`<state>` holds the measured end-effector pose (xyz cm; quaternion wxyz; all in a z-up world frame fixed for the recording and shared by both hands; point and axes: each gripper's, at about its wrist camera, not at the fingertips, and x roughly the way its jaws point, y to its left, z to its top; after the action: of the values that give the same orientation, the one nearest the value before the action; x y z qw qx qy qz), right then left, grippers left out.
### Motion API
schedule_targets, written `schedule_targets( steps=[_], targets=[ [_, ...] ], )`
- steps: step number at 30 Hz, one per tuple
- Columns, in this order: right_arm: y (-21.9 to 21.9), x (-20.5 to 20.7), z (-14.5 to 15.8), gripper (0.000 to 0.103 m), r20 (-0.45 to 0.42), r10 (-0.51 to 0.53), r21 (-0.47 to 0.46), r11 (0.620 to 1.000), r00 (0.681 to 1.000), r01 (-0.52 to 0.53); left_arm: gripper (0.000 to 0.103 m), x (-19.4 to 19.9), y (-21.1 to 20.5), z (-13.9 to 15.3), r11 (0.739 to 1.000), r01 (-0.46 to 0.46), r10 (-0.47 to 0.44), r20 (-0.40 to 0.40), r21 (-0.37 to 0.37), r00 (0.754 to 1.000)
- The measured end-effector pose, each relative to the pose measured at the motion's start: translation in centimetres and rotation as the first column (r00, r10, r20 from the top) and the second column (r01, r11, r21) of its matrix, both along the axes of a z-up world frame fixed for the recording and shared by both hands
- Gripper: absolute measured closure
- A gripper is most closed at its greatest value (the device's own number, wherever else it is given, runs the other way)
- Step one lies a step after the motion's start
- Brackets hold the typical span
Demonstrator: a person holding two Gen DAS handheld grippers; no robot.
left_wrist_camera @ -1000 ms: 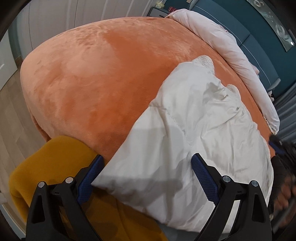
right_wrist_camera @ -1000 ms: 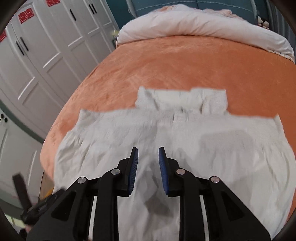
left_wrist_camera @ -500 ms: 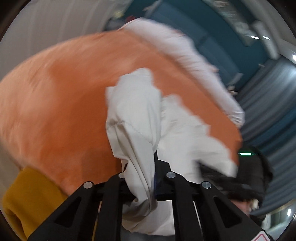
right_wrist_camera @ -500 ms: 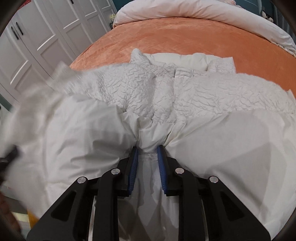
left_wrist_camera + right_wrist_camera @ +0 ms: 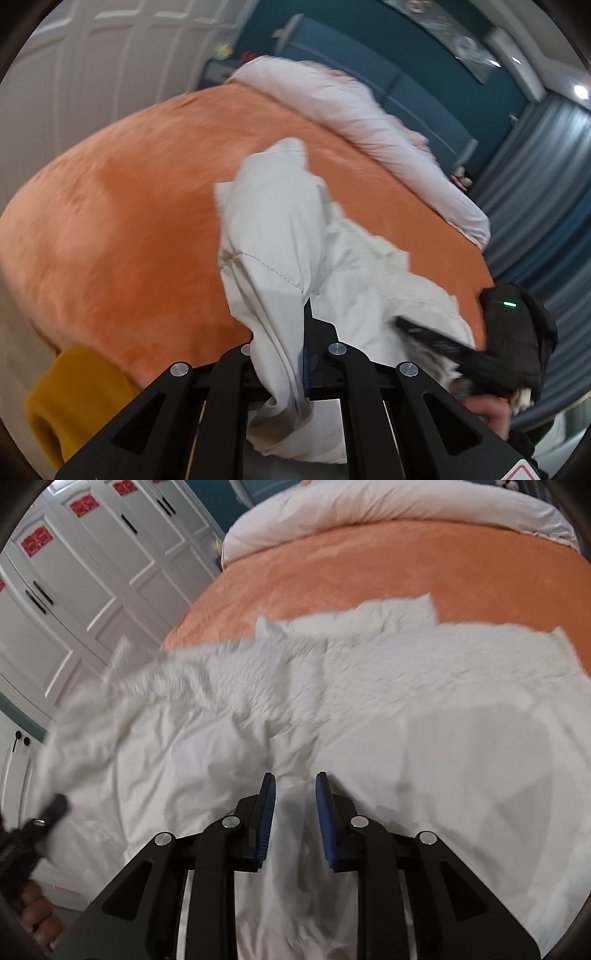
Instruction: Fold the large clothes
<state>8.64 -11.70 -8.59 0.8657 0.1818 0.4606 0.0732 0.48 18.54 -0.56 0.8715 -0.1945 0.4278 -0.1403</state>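
A bunched fold of the crinkled white cotton garment (image 5: 273, 229) is pinched and lifted by the left gripper (image 5: 295, 354) over the orange plush bedspread (image 5: 129, 206); more of its cloth is clamped in the right gripper (image 5: 294, 786).

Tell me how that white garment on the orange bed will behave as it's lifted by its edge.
The white garment, pinched in the left gripper, bunches and hangs in folds, so it is probably floppy. It rises from one small pinch, so likely light. Its bulk lies spread on the orange bedspread and will probably drag.
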Motion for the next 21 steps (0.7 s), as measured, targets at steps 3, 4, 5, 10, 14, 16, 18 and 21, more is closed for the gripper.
schedule_targets(
  steps=[3, 4, 5, 10, 14, 16, 18, 21],
  targets=[
    [-0.7, -0.2, 0.6, 0.08, 0.007, -0.017, -0.013, 1.0, 1.0, 0.017, 0.1, -0.2, 1.2, -0.9, 0.999, -0.032, 0.031, -0.031, -0.032, 0.999],
    [-0.8, 0.0, 0.7, 0.08, 0.005, -0.019, -0.026, 0.999, 1.0, 0.02, 0.1, -0.4, 1.3, -0.8, 0.999, -0.031, 0.031, -0.029, -0.028, 0.999],
    [-0.8, 0.1, 0.6, 0.08, 0.001, -0.022, -0.038, 0.999, 1.0, 0.022, 0.1, -0.5, 1.1, -0.8, 0.999, -0.029, 0.029, -0.025, -0.018, 0.999],
    [-0.3, 1.1, 0.5, 0.08, -0.008, -0.011, -0.043, 0.999, 1.0, 0.011, 0.1, 0.0, -0.3, 0.0, 0.998, -0.008, 0.009, -0.024, 0.067, 1.0],
    [0.7, 1.9, 0.9, 0.08, -0.003, 0.018, -0.093, 0.996, 1.0, -0.018, 0.1, 0.3, -0.9, 0.0, 0.994, -0.001, 0.005, -0.032, 0.105, 0.999],
    [1.1, 2.7, 1.2, 0.08, 0.003, 0.024, -0.111, 0.994, 1.0, -0.024, 0.1, 0.5, -0.9, -0.2, 0.993, 0.0, 0.005, -0.04, 0.116, 0.999],
    [1.5, 3.9, 1.2, 0.08, 0.005, 0.02, -0.13, 0.991, 1.0, -0.019, 0.1, 0.6, -1.0, -0.4, 0.993, -0.001, 0.007, -0.046, 0.119, 0.999],
    [1.8, 5.9, 0.5, 0.081, -0.014, 0.011, -0.152, 0.988, 1.0, -0.013, 0.1, 0.9, -0.8, -0.7, 0.993, -0.002, 0.009, -0.059, 0.119, 0.998]
  ],
)
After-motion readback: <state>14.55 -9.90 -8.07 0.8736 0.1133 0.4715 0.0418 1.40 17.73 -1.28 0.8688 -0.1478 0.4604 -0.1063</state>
